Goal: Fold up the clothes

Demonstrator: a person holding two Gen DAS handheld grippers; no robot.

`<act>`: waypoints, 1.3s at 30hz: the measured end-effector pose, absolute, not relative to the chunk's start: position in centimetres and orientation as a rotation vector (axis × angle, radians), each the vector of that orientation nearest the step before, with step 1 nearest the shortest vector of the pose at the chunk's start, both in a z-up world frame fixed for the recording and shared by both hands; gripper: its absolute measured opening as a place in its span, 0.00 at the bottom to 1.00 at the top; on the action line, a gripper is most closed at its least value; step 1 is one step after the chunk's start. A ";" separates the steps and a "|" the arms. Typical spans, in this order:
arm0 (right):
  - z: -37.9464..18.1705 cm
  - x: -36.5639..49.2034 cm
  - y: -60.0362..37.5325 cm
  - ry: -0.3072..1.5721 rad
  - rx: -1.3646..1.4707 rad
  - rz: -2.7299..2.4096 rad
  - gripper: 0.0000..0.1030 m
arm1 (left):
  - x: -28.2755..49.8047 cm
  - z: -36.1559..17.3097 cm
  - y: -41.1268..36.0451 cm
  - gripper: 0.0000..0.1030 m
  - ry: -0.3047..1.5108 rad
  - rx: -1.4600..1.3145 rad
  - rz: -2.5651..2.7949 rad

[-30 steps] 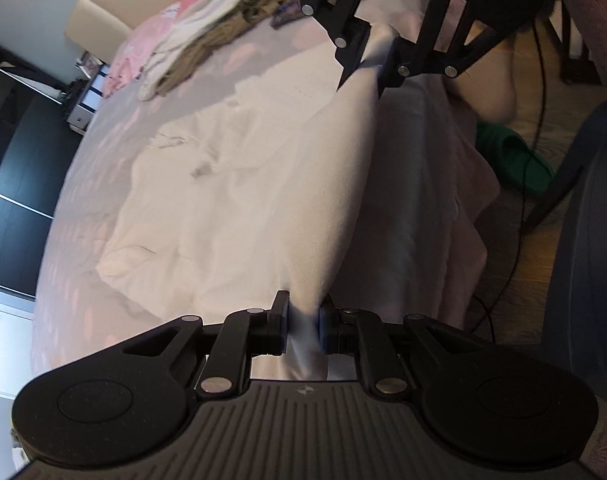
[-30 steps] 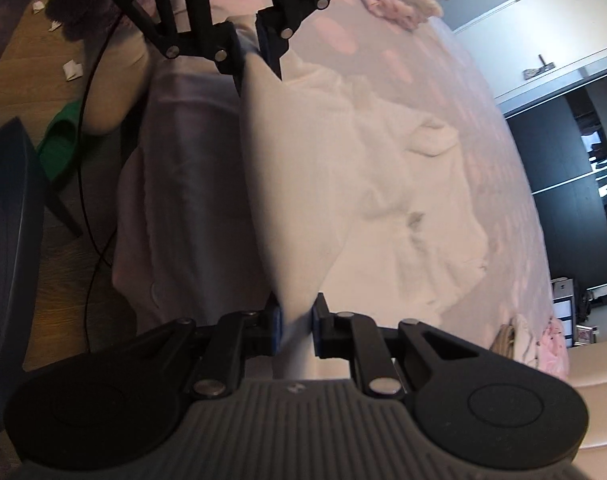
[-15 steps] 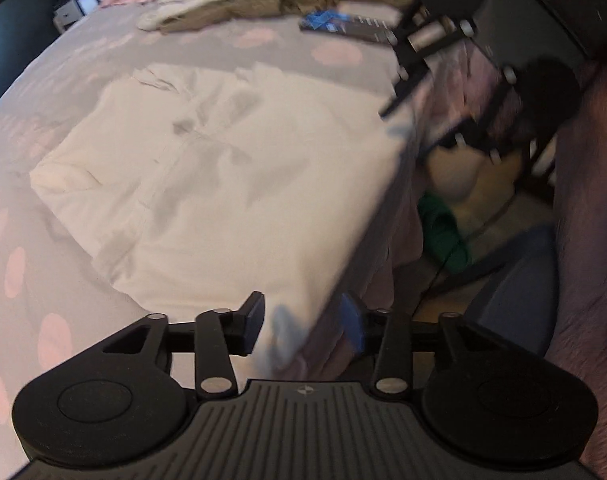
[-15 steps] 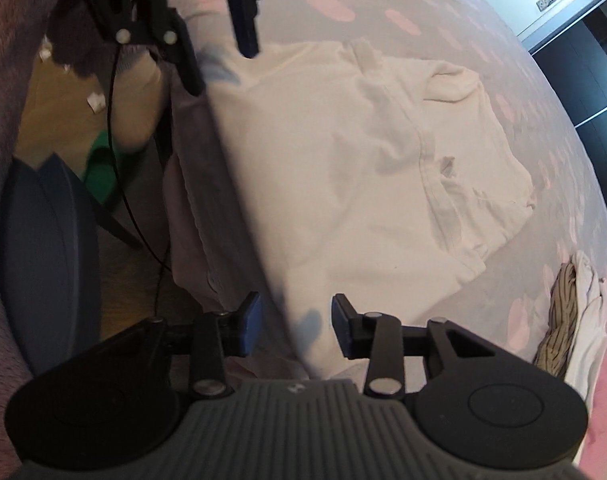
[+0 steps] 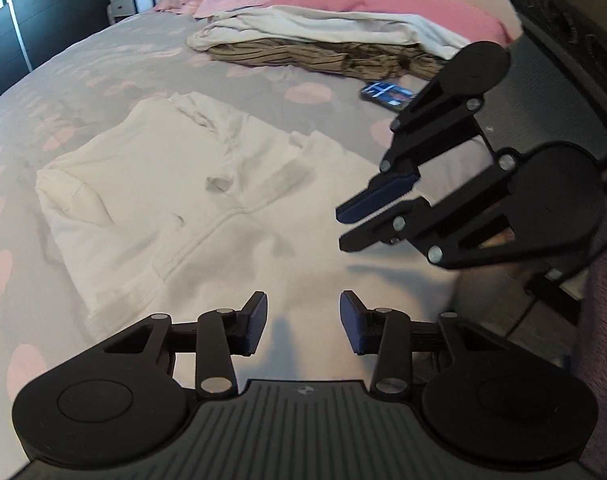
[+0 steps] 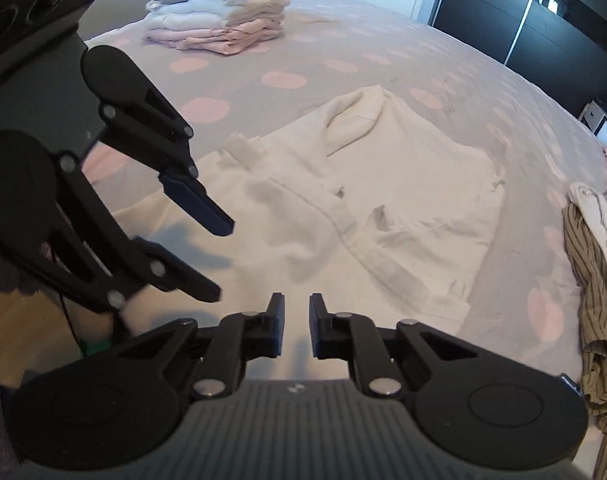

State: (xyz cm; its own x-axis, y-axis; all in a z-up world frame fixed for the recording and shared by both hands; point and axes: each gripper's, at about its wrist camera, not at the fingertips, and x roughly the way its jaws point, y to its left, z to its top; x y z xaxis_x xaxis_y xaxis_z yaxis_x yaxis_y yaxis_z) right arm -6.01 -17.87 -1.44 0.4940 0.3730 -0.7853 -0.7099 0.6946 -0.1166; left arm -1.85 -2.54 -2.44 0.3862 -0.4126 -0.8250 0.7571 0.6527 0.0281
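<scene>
Bed: we see a big bed [image 5: 115, 68] with a grey cover that has pink dots on it. It fills most of both views.
White top: a white top [image 5: 191, 200] lies spread out on the bed near the edge where we stand. It is part folded and still has wrinkles. In the right wrist view the same top [image 6: 403, 200] reaches almost to our tongs.
Left gripper: our left gripper [image 5: 303, 322] hangs just over the near edge of the top. Its two fingers are wide apart and hold nothing.
Right gripper: our right gripper [image 6: 296, 326] is over the near edge of the top too. Its fingers have a small gap between them, with nothing inside.
Messy pile: a heap of clothes [image 5: 327, 46], striped brown with white on top, sits by the far edge of the bed.
Neat stack: folded clothes [image 6: 219, 12] sit in a tidy stack at a far corner.
Pillow: a pink pillow [image 5: 383, 0] leans at the head of the bed.
Small thing: a small blue flat thing [image 5: 387, 96] lies by the messy pile. We cannot tell what it is.
Room: dark wardrobe doors [image 6: 523, 12] stand past the bed.
</scene>
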 end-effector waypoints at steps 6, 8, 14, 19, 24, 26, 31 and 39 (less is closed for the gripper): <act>-3.5 -2.6 -17.0 0.857 -0.436 0.639 0.13 | 1.7 -3.6 -2.6 0.37 0.929 0.396 -0.697; -4.3 -1.3 -17.1 0.870 -0.435 0.606 0.14 | 3.0 -4.0 -2.4 0.37 0.939 0.376 -0.663; -3.8 1.6 -19.0 0.864 -0.332 0.532 0.13 | 5.7 -3.6 -1.8 0.37 0.914 0.314 -0.606; -2.7 5.2 -20.4 0.853 -0.335 0.495 0.15 | 9.1 -1.5 -0.5 0.41 0.867 0.300 -0.559; -3.2 10.9 -21.9 0.892 -0.240 0.454 0.31 | 14.3 -1.1 2.2 0.44 0.860 0.251 -0.460; -3.4 13.3 -22.5 0.907 -0.200 0.438 0.33 | 16.3 -1.4 3.3 0.47 0.860 0.223 -0.429; -3.9 19.1 -24.1 0.944 -0.099 0.397 0.35 | 21.1 -3.1 5.5 0.50 0.907 0.127 -0.381; -5.6 27.4 -25.3 1.003 0.036 0.344 0.44 | 27.2 -5.4 8.0 0.51 0.946 -0.050 -0.341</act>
